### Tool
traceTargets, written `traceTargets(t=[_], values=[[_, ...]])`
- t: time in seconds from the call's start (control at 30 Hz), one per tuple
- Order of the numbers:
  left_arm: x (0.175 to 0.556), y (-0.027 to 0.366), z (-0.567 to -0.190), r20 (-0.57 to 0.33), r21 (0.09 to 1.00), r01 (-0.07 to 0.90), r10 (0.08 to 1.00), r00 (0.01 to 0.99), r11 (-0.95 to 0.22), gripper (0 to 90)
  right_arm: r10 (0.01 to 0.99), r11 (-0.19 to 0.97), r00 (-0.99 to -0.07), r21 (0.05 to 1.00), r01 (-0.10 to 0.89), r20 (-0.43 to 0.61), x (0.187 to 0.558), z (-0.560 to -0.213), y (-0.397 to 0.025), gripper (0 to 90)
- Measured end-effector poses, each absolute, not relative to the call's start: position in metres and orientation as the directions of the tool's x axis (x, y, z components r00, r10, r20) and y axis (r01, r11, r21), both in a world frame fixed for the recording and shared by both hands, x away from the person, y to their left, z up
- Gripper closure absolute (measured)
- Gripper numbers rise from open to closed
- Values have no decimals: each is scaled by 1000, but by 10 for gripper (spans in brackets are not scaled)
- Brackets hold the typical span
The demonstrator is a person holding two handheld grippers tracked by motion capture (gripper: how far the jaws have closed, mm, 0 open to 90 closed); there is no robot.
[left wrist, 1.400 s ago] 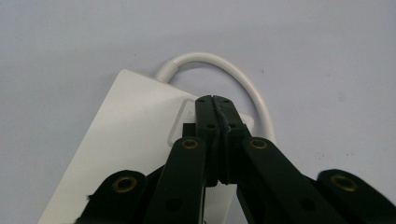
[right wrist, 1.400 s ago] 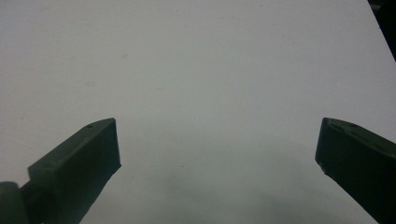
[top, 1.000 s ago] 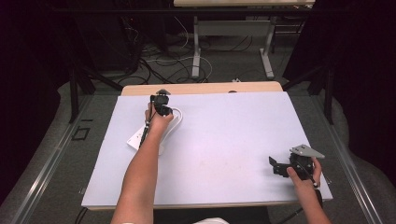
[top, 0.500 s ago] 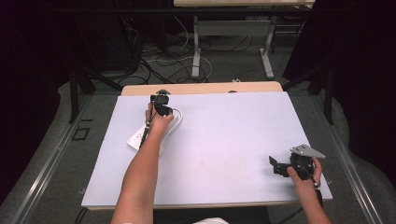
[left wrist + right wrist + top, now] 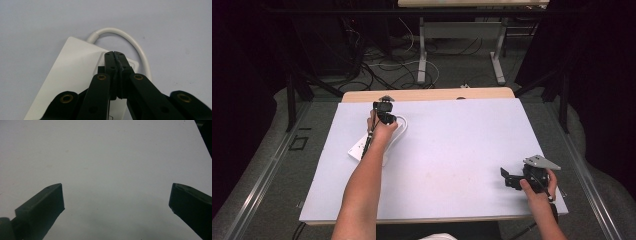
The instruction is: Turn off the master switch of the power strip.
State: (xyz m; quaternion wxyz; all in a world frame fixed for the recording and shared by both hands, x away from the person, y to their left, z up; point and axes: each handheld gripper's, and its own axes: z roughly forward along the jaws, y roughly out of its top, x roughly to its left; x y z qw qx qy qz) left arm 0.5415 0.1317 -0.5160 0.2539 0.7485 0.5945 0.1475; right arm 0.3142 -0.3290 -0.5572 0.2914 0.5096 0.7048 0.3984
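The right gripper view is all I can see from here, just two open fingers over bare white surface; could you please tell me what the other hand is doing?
Observer: The left gripper has its fingers shut, tips together over a flat white box lying on the table.
Operator: Thank you. Are the fingers gripping anything?
Observer: I cannot tell; in the left gripper view nothing visible sits between the tips.
Operator: Is anything attached to the box?
Observer: Yes, a white cable leaves its far corner and loops round beside it.
Operator: And where is my gripper?
Observer: The right gripper is near the table's near right corner, well apart from the box.
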Motion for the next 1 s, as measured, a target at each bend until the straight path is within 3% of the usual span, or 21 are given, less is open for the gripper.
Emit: traceTargets(t=[0.53, 1.0], values=[[540, 139, -509, -101, 573, 807, 966, 239, -140, 866, 951, 167, -309, 855, 491, -8, 314, -557, -328, 0], [539, 141, -507, -113, 576, 806, 963, 244, -136, 765, 952, 166, -307, 854, 492, -8, 314, -557, -328, 0]])
